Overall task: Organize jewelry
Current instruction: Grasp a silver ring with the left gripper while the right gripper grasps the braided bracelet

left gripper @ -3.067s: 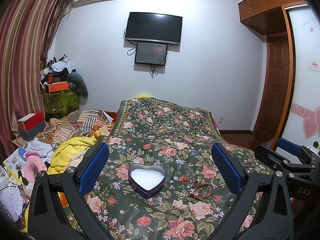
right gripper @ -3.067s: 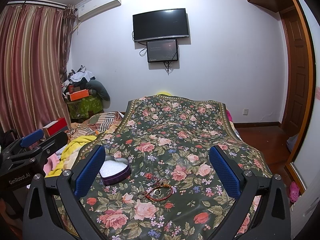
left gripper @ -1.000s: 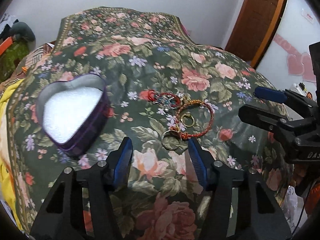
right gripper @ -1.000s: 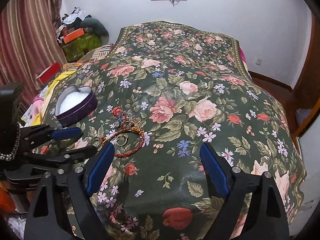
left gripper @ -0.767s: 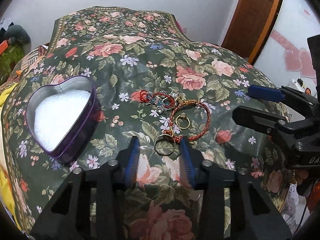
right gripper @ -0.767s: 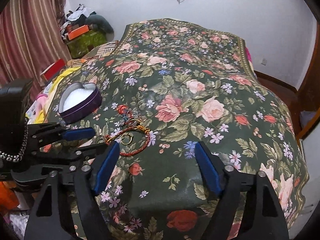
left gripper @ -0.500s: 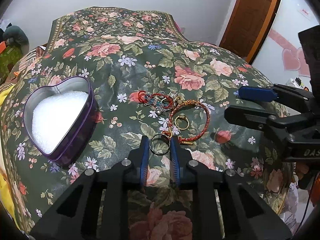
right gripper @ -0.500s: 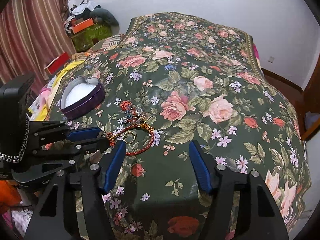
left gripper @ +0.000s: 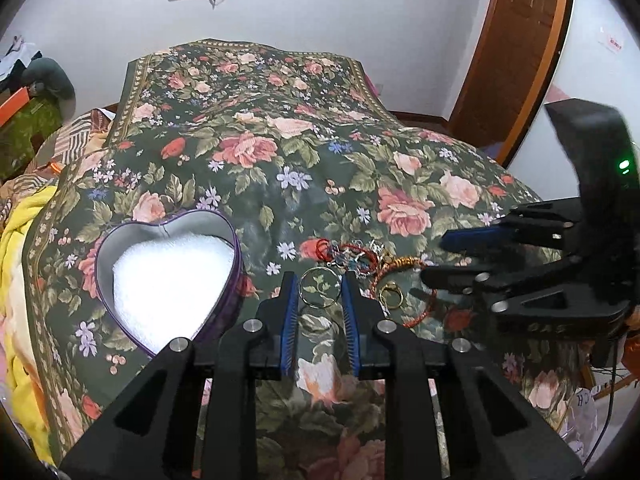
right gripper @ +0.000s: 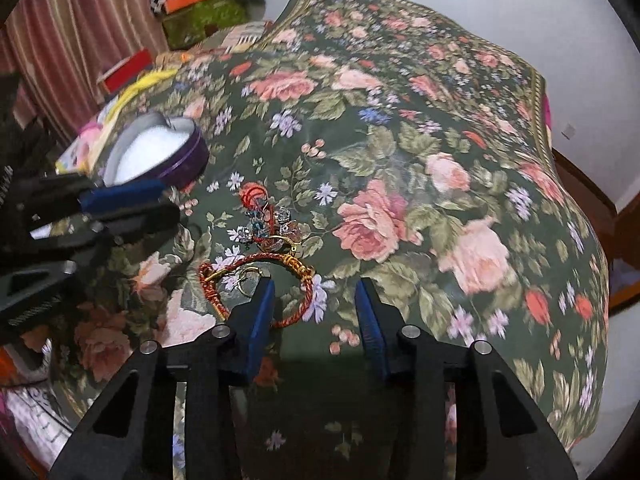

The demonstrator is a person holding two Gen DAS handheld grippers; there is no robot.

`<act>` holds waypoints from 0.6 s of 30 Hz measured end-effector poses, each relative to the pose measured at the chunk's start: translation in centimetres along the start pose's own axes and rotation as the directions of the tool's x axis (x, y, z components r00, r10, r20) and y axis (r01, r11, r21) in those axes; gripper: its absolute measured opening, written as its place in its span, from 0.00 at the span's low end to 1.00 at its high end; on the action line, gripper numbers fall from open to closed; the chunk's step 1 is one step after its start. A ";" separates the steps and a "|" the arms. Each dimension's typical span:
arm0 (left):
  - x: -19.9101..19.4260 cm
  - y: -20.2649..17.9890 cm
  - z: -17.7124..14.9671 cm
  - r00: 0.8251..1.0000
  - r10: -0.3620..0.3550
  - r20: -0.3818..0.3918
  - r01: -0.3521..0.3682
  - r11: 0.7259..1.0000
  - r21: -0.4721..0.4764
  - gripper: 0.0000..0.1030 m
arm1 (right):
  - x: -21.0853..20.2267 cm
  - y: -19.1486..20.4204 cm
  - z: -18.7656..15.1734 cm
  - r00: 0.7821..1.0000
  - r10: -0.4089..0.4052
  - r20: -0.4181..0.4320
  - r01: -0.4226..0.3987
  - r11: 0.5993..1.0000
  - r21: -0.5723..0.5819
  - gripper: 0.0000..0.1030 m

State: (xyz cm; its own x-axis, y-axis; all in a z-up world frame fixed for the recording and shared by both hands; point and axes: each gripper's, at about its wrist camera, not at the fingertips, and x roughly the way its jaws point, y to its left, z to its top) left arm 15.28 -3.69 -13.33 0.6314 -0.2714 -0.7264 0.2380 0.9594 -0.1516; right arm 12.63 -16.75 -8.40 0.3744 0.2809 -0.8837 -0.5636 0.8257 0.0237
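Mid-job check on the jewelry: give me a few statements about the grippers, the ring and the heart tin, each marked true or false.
1. The left hand-held gripper has its fingers closed on the large ring. True.
2. The heart tin already holds jewelry. False: only white padding shows inside.
3. The right hand-held gripper is open, its fingers on either side of part of the red bracelet. True.
4. The tin sits to the right of the jewelry pile. False: it is to the left in both views.
5. The small gold ring lies inside the bracelet loop. True.
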 end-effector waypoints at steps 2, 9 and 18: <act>0.0 0.0 0.1 1.000 -0.002 0.003 0.002 1.000 0.001 0.20 | 0.7 0.2 0.3 1.000 -0.009 -0.021 0.008 1.000 -0.026 0.34; 0.3 0.1 0.0 1.000 -0.006 0.003 0.006 1.000 -0.007 0.20 | 2.2 1.3 0.4 0.999 -0.030 -0.040 0.026 0.994 -0.105 0.26; -0.5 0.2 -0.1 1.000 0.005 0.020 -0.004 1.000 -0.012 0.20 | 1.6 0.9 0.1 0.999 0.012 -0.030 -0.013 0.999 -0.047 0.06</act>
State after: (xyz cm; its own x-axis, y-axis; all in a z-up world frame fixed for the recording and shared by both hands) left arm 14.96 -3.38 -13.06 0.6471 -0.2686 -0.7135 0.2265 0.9614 -0.1564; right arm 12.80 -15.50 -9.73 0.3457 0.2762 -0.8968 -0.6025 0.7980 0.0134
